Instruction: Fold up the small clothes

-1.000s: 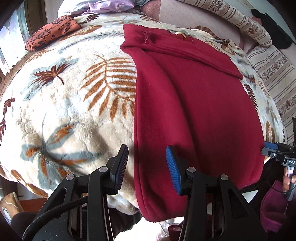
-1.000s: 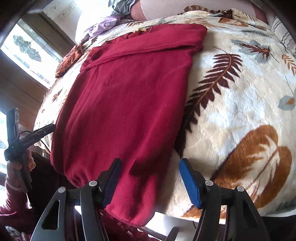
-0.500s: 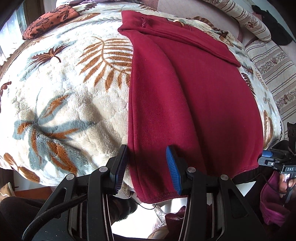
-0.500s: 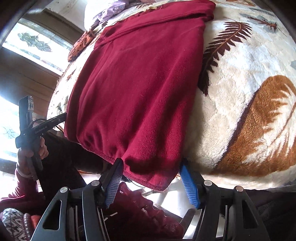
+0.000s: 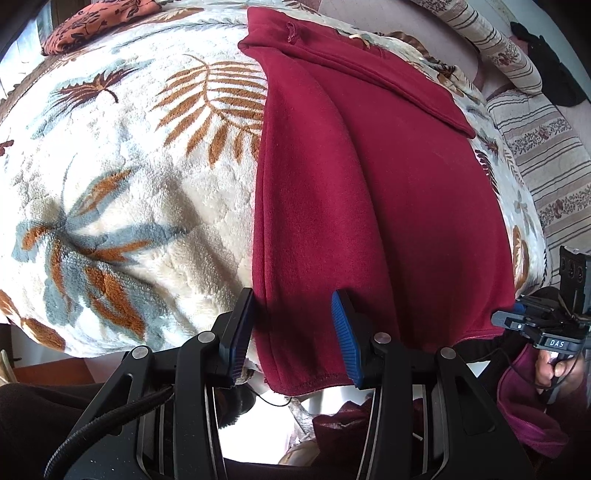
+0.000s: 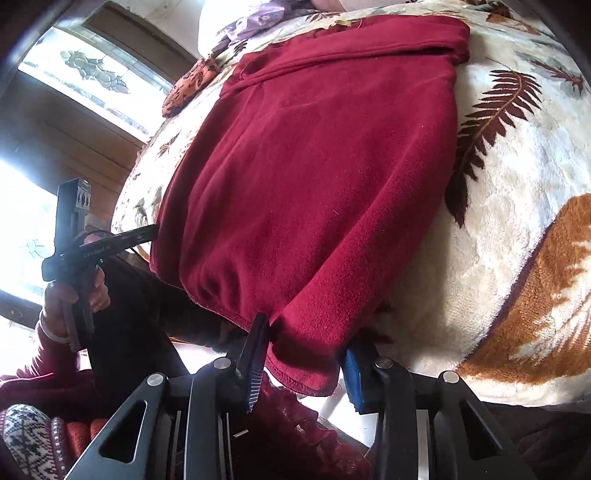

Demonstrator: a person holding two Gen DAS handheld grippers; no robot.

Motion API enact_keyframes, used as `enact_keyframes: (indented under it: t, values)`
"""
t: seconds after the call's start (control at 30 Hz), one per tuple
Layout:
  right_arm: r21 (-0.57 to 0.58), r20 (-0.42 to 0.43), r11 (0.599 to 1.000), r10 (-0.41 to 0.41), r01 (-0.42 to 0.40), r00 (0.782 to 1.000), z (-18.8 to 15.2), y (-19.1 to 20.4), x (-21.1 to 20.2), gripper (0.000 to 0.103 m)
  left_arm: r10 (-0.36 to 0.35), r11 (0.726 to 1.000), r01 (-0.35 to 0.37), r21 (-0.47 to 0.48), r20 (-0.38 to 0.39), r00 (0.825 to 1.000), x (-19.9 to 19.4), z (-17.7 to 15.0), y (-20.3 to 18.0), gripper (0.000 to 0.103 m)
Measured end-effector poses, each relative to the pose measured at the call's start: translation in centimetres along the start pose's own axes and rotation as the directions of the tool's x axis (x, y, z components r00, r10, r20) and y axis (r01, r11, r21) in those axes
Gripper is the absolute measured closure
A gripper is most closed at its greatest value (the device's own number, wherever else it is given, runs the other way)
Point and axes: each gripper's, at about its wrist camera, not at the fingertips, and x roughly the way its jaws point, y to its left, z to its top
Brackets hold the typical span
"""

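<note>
A dark red fleece garment lies flat on a leaf-patterned blanket, its far end folded over and its hem hanging over the near edge. My left gripper is open, its jaws on either side of the hem's left corner. My right gripper is open, its jaws around the hem's right corner. The garment fills the right wrist view. Each gripper shows in the other's view: the right one at the hem's far corner, the left one likewise.
An orange patterned cushion lies at the blanket's far left. Striped pillows and striped bedding lie at the right. A window is at the left. The operator's red clothing is below the bed edge.
Both grippers have dropped toward the near edge of the bed and now straddle the hem corners. Both stayed open.
</note>
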Motion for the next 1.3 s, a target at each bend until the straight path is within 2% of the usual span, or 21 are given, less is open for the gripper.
enact_keyframes:
  t: [0.4,0.53,0.6,0.73,0.77,0.97,1.07,1.3]
  values:
    - [0.006,0.012,1.000,0.024,-0.024,1.000,0.6,0.1,1.1,0.068,0.023,0.999,-0.023,0.026,-0.009,1.000,0.6,-0.1,-0.7,0.058]
    - [-0.002,0.032,1.000,0.027,-0.027,0.999,0.7,0.1,0.6,0.079,0.046,0.996,-0.045,0.072,-0.016,0.999,0.9,-0.3,-1.5,0.070]
    - [-0.008,0.050,0.999,0.046,-0.046,0.998,1.0,0.4,0.3,0.081,0.049,0.996,-0.048,0.072,-0.020,0.999,1.0,-0.4,-1.5,0.080]
    - [-0.049,0.079,0.998,0.054,-0.050,0.995,1.7,1.0,-0.6,0.084,0.045,0.997,-0.044,0.064,-0.015,0.999,0.8,-0.3,-1.4,0.092]
    - [-0.053,0.089,0.997,0.059,-0.055,0.994,1.9,1.1,-0.8,0.084,0.046,0.997,-0.045,0.064,-0.007,0.999,0.6,-0.3,-1.5,0.096]
    - [-0.054,0.182,0.996,0.086,-0.077,0.979,3.7,1.4,-3.2,0.085,0.000,0.998,-0.005,0.059,0.078,0.997,-2.4,0.8,-1.8,0.096]
    - [-0.043,0.242,0.996,0.091,-0.083,0.966,4.7,1.2,-4.6,0.085,-0.045,0.999,0.040,0.034,0.147,0.988,-4.0,2.5,-1.6,0.096]
    - [-0.010,0.347,0.998,0.068,-0.068,0.936,7.8,0.4,-6.8,0.086,-0.048,0.999,0.047,0.013,0.272,0.961,-5.5,6.9,-1.8,0.096]
